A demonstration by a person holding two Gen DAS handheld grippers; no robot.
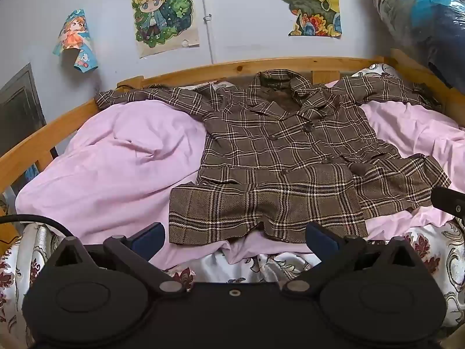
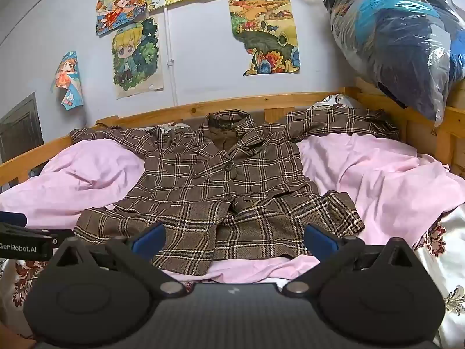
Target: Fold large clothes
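Observation:
A brown plaid coat (image 1: 279, 151) lies spread face up on the pink sheet (image 1: 122, 151), collar toward the wall and both sleeves stretched out sideways. In the right wrist view the same coat (image 2: 209, 186) fills the middle of the bed. My left gripper (image 1: 235, 237) hovers open just short of the coat's hem, nothing between its blue pads. My right gripper (image 2: 234, 237) is open too, with the hem lying under the gap between its fingers and untouched. The tip of the right gripper (image 1: 447, 200) shows at the left wrist view's right edge.
A wooden bed frame (image 1: 203, 68) runs along the wall behind the coat. A floral satin quilt (image 1: 255, 267) lies along the near edge. A large plastic bag of clothes (image 2: 401, 40) sits on the frame at the back right. Posters (image 2: 136, 55) hang on the wall.

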